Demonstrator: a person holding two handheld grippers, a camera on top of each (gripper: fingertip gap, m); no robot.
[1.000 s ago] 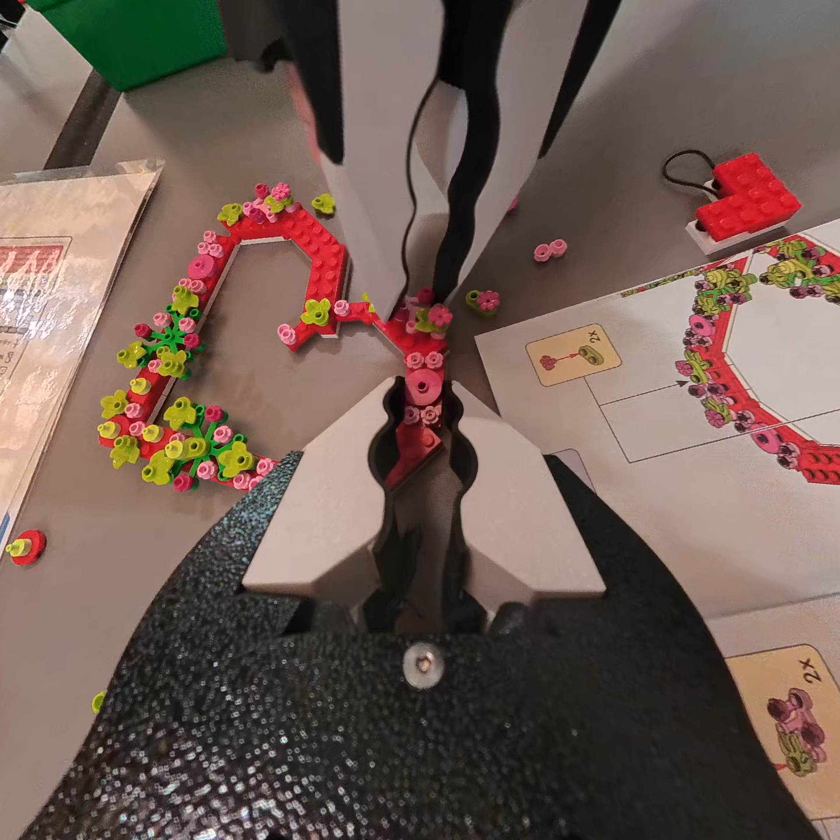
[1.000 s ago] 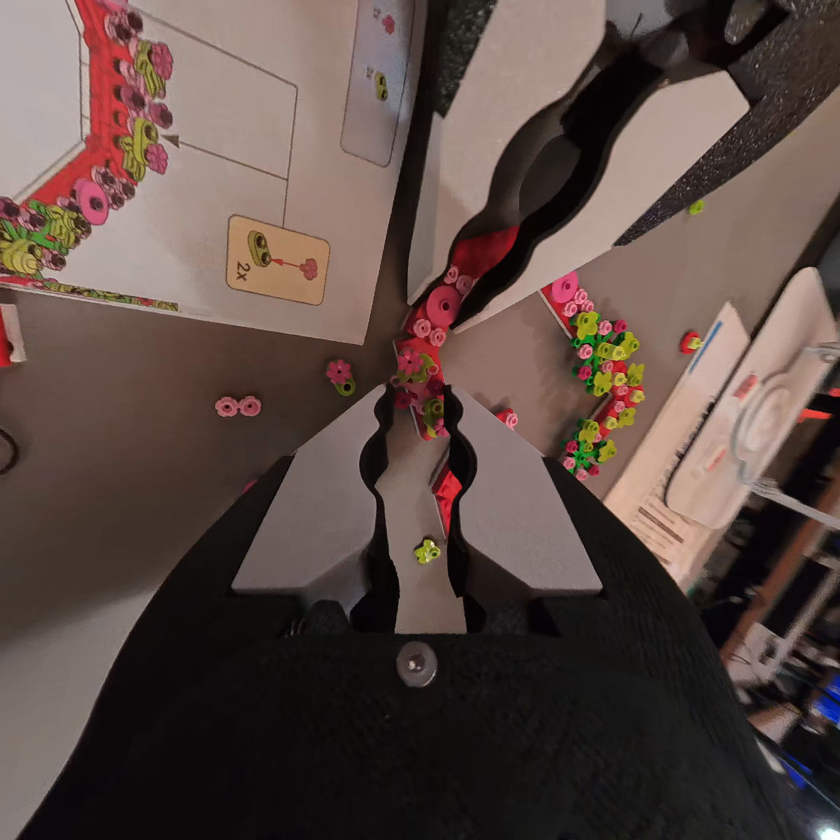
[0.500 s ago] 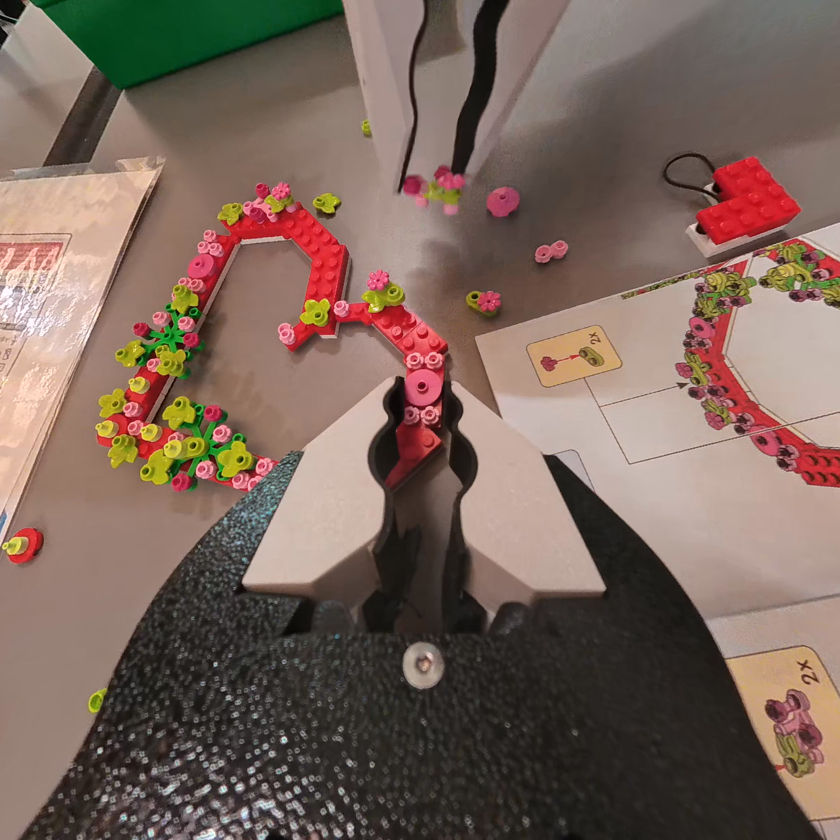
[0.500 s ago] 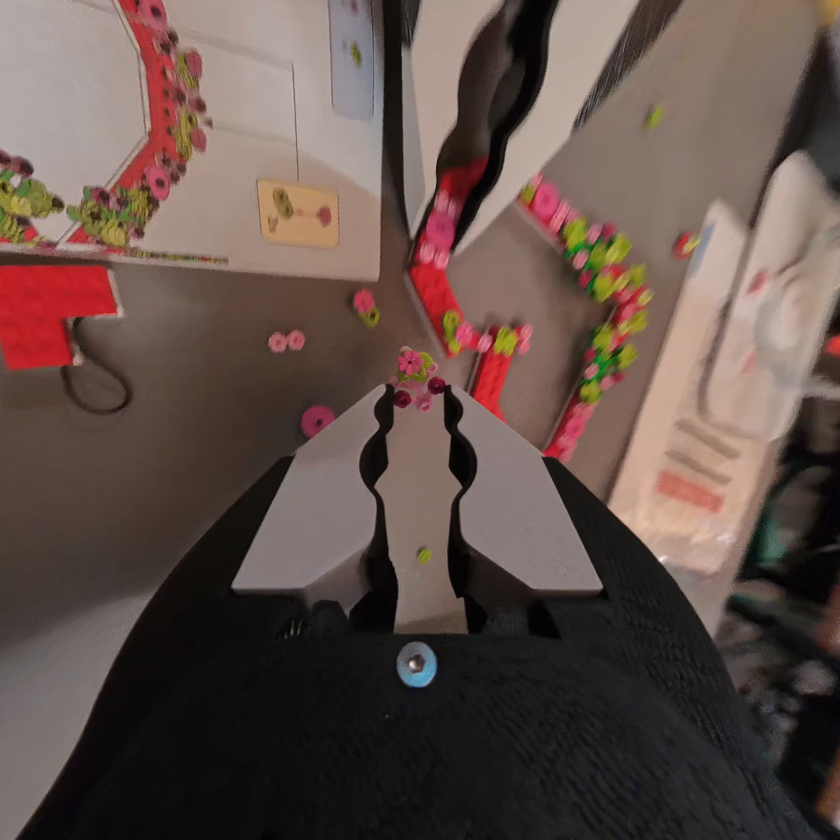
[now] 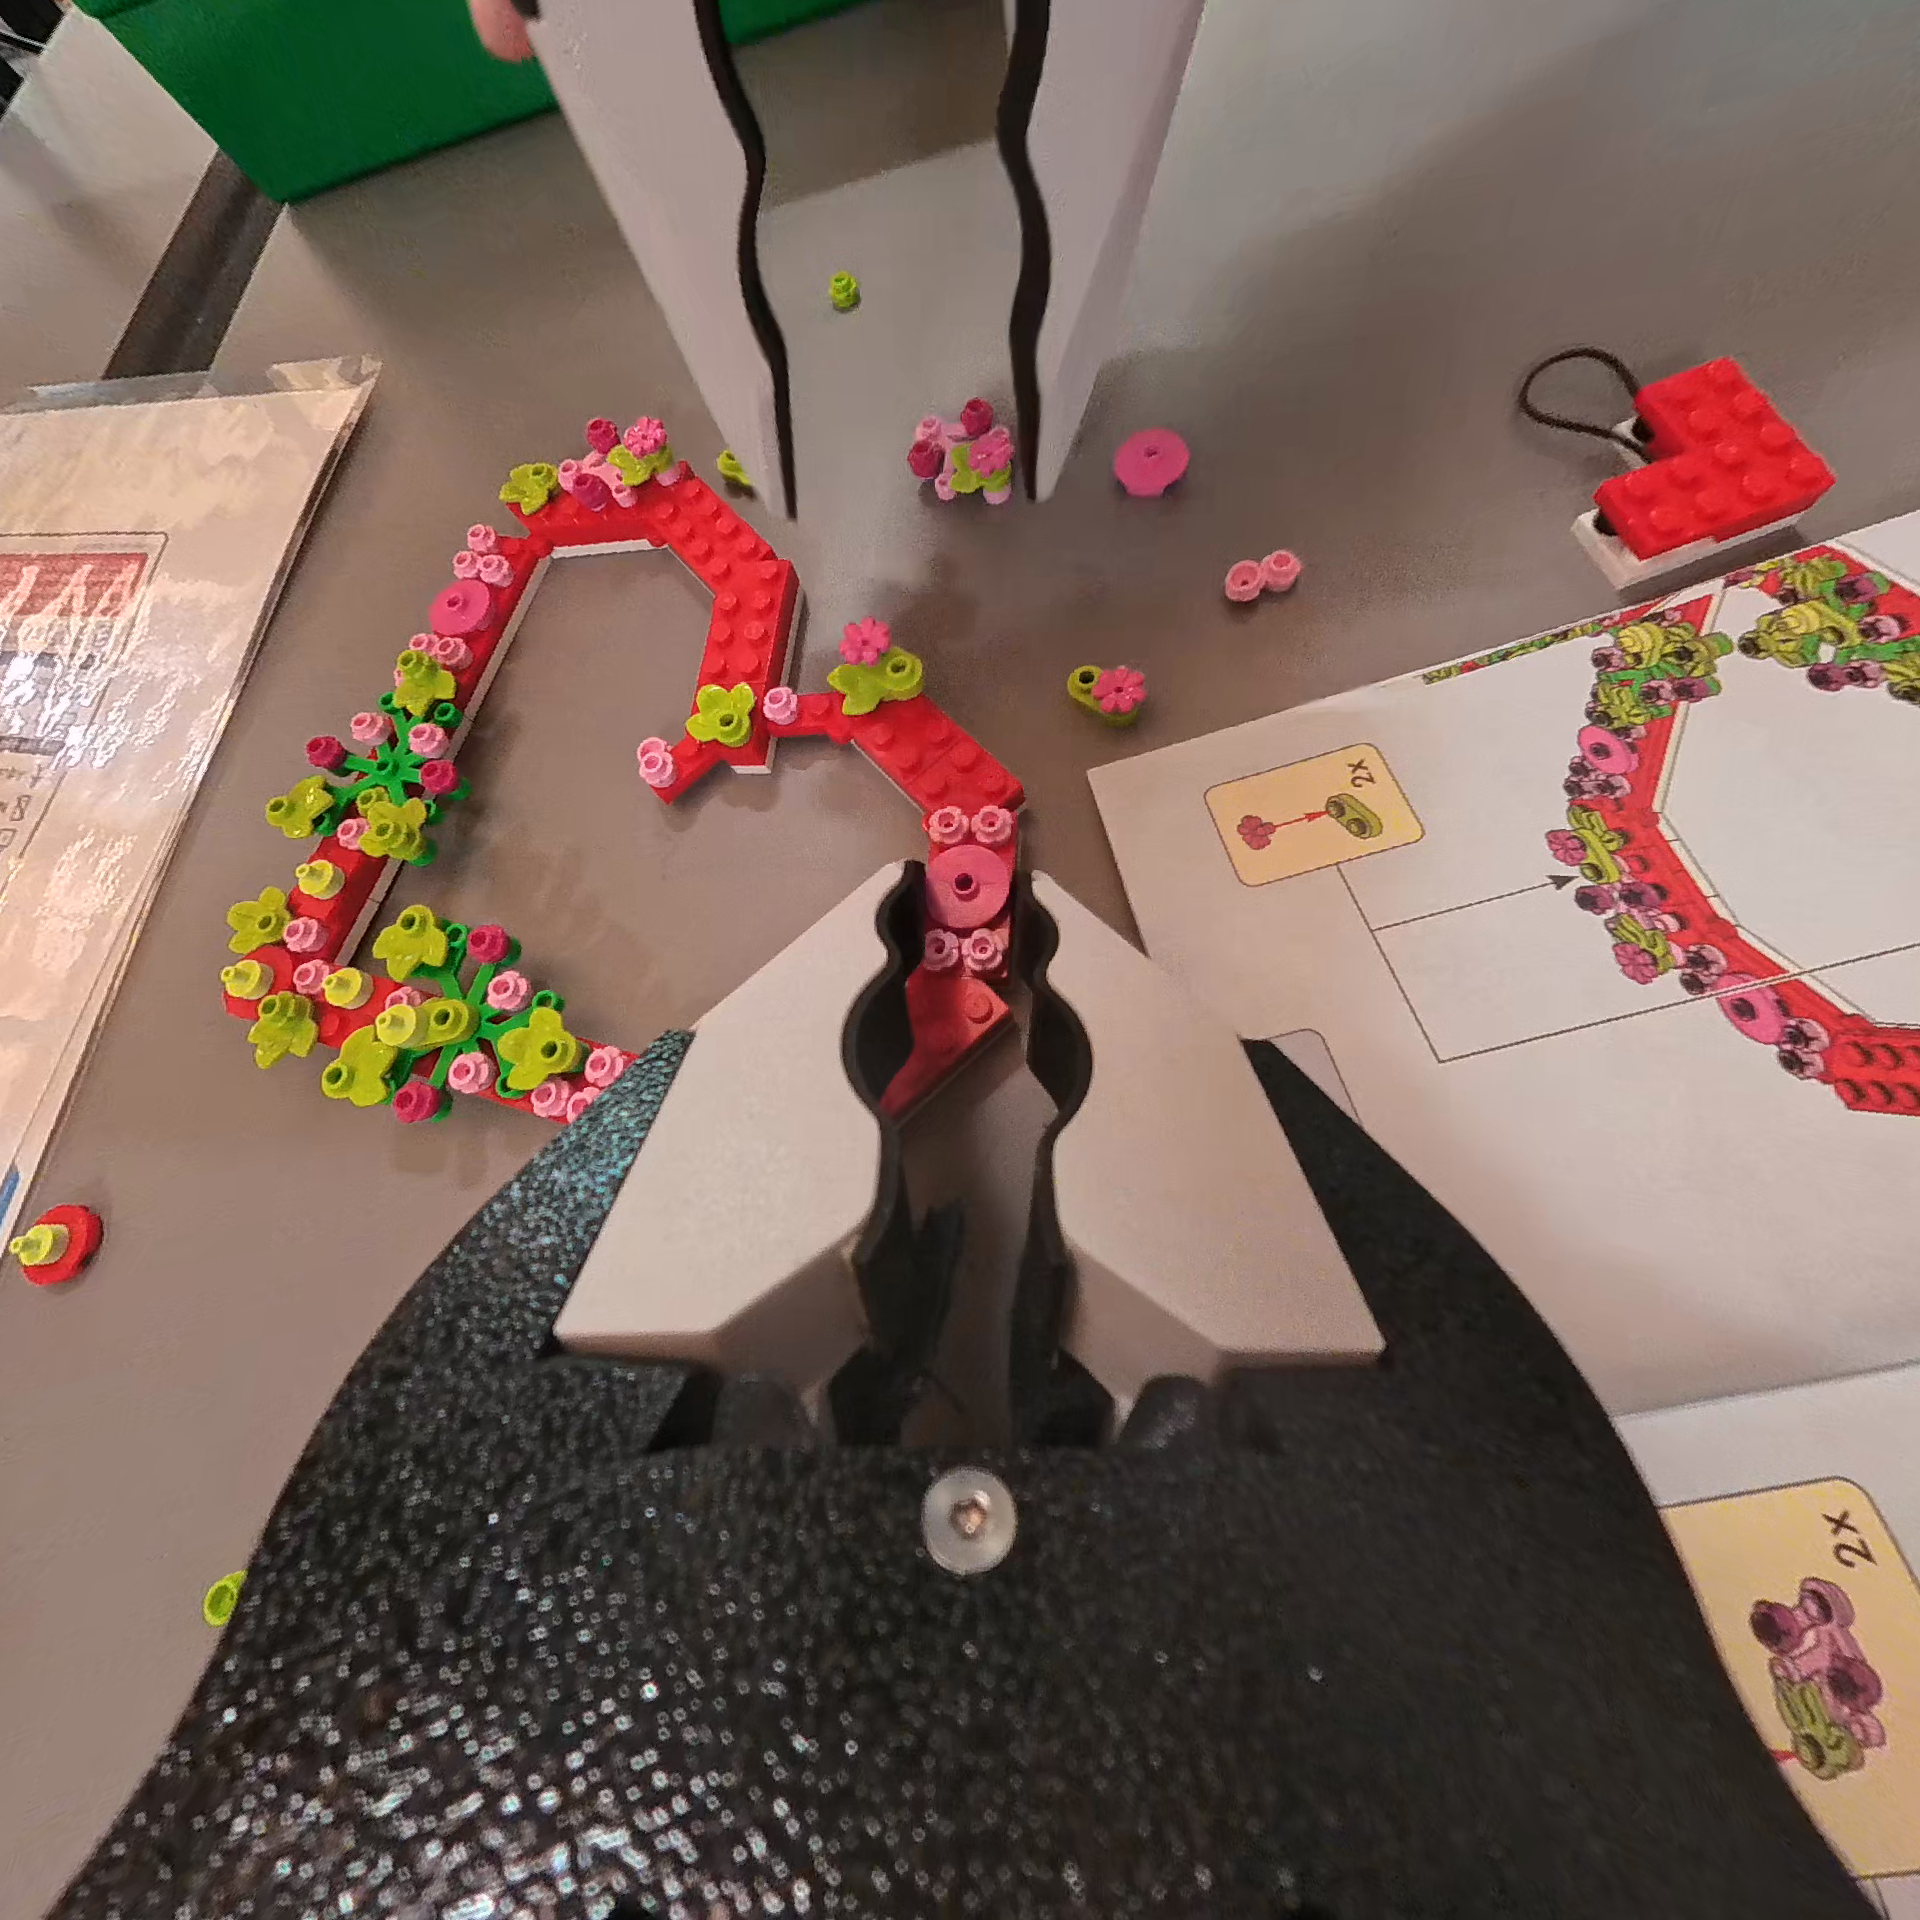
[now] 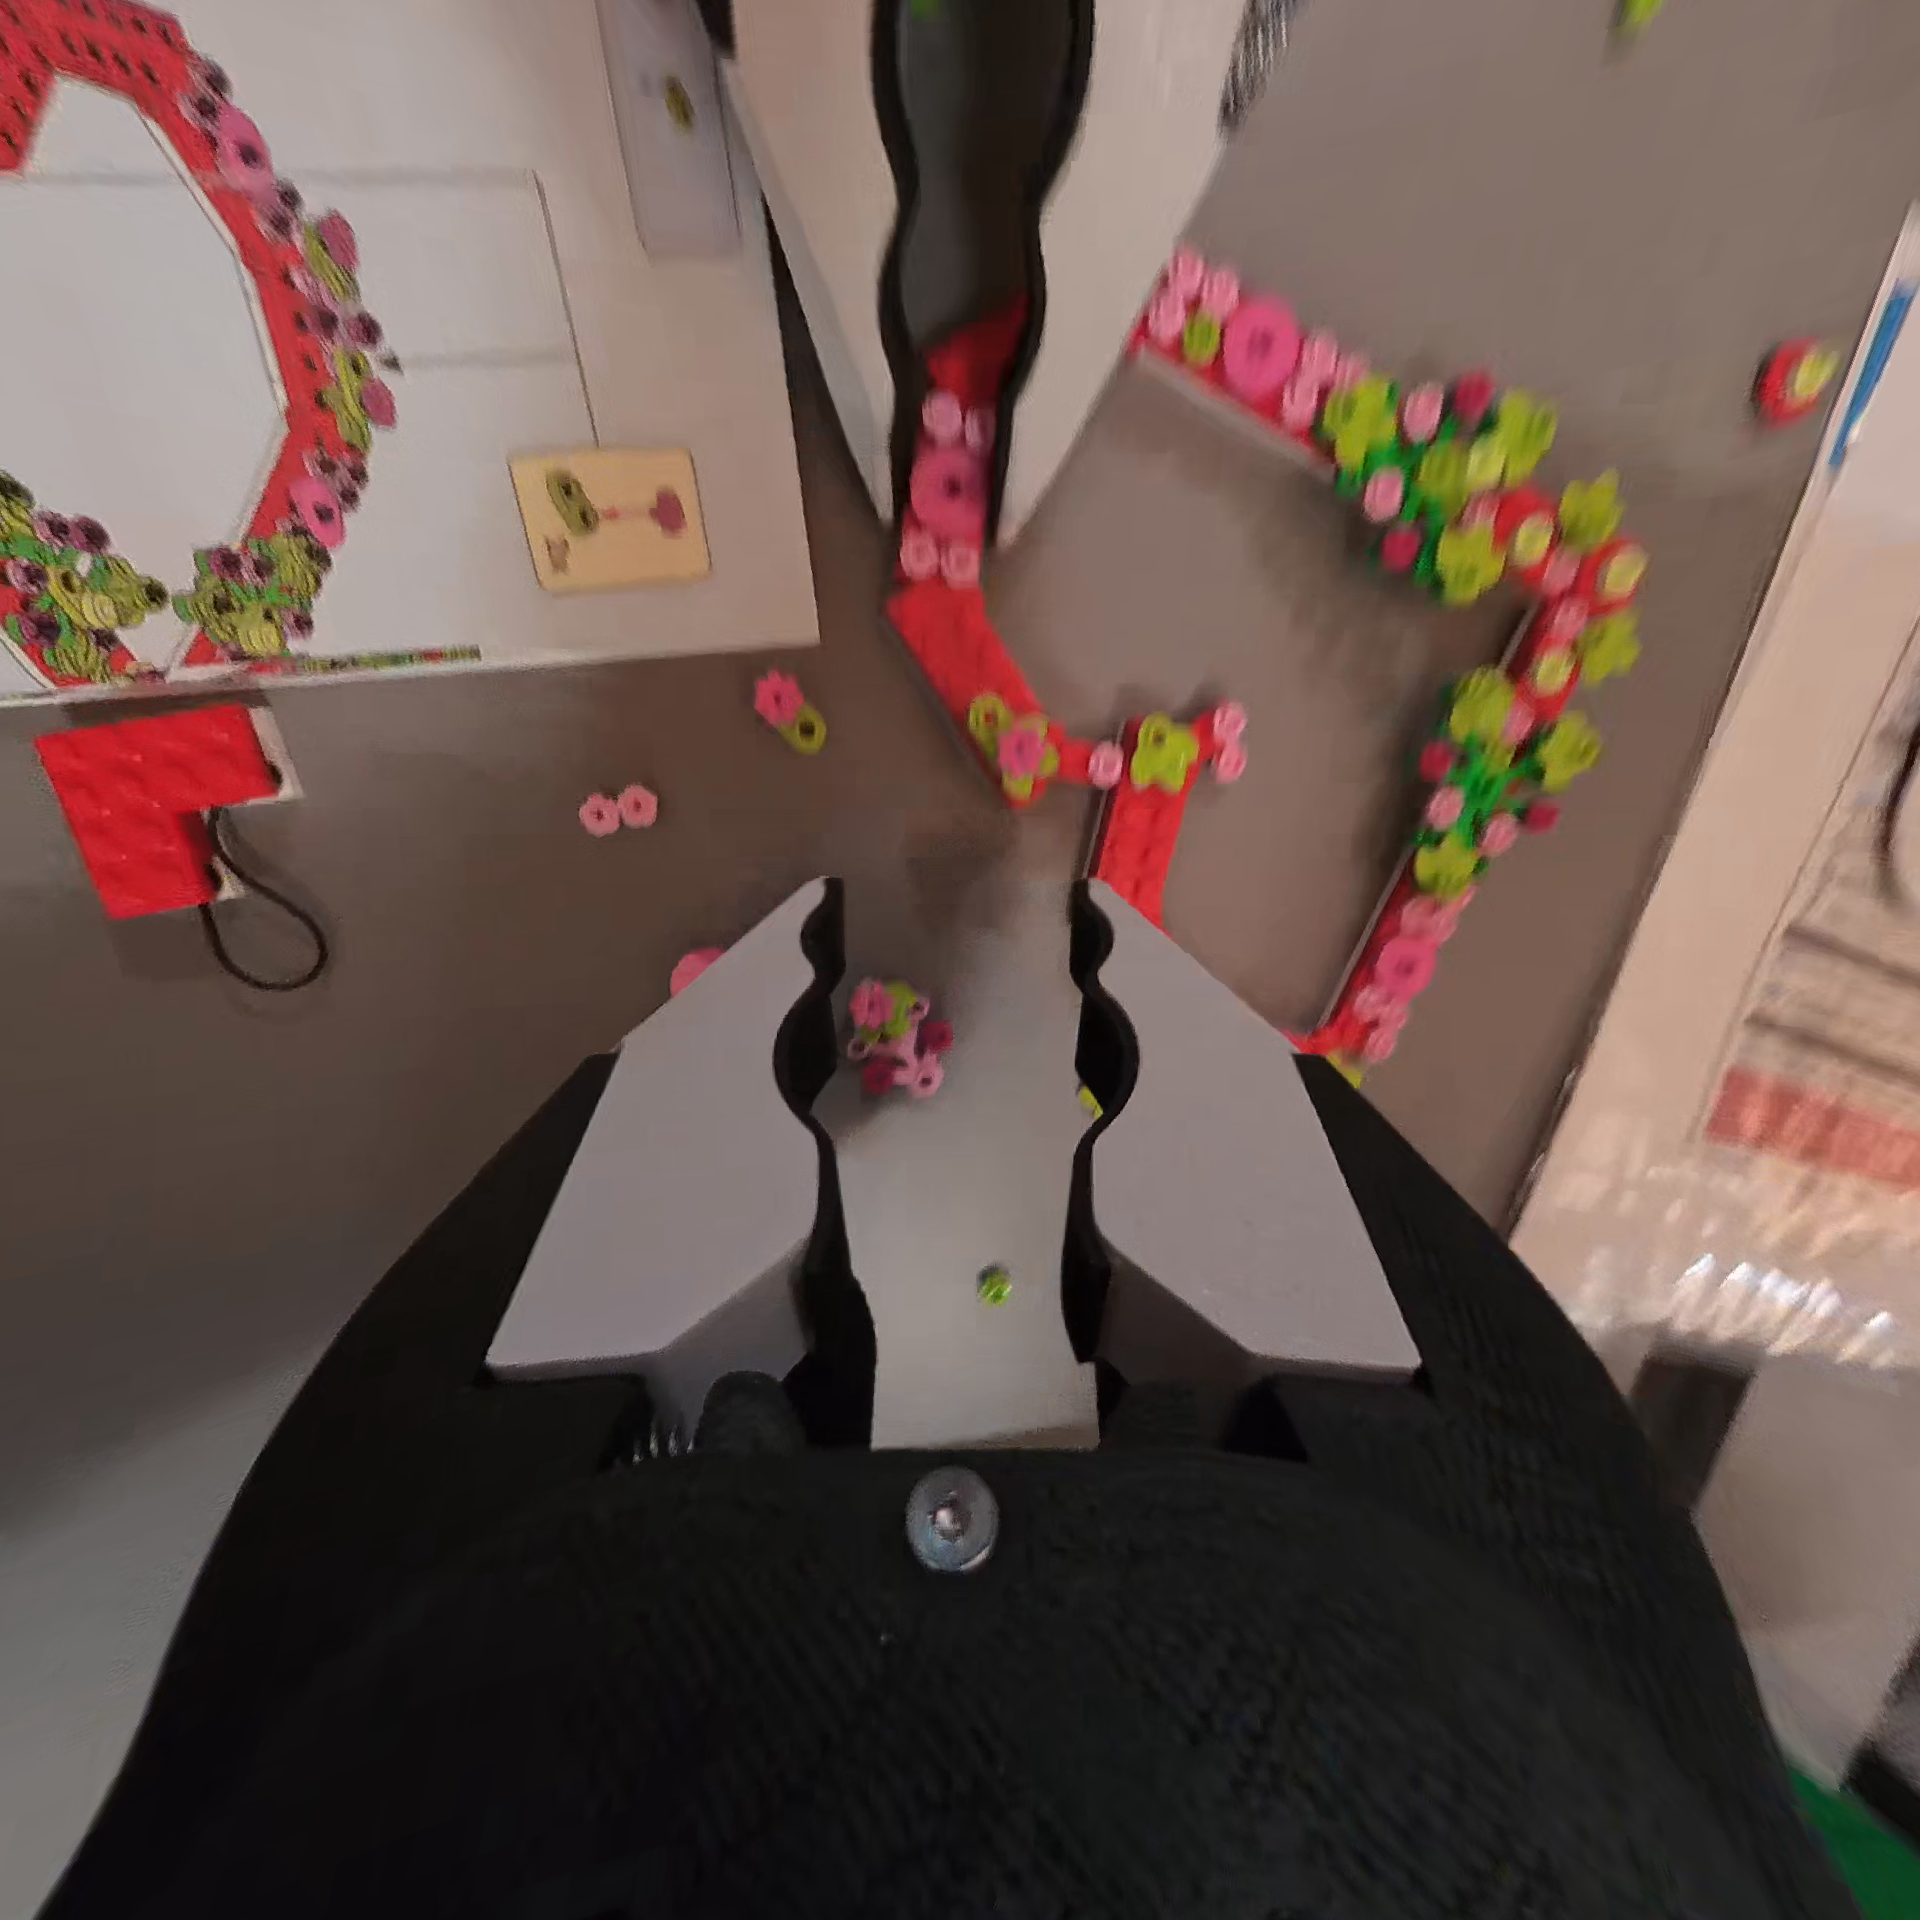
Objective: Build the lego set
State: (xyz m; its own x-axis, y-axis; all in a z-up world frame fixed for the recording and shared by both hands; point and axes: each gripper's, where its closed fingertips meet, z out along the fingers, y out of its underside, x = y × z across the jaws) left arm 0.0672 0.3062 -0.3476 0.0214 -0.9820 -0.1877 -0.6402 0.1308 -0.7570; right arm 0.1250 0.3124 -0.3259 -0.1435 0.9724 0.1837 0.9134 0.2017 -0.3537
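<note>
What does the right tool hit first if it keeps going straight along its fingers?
Probably the small flower cluster lying loose on the table, between the open right tool's fingers, nearer one of them. Beyond it lies the red wreath frame. Depth is uncertain; the view is blurred.

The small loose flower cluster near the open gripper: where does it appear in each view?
Left wrist view: flower cluster upper centre, between the far gripper's fingers.
Right wrist view: flower cluster centre, beside the near left finger.
Shared landmark: round magenta piece beside it.

Flower cluster (image 6: 896, 1039) between open fingers (image 6: 707, 1132)
</note>
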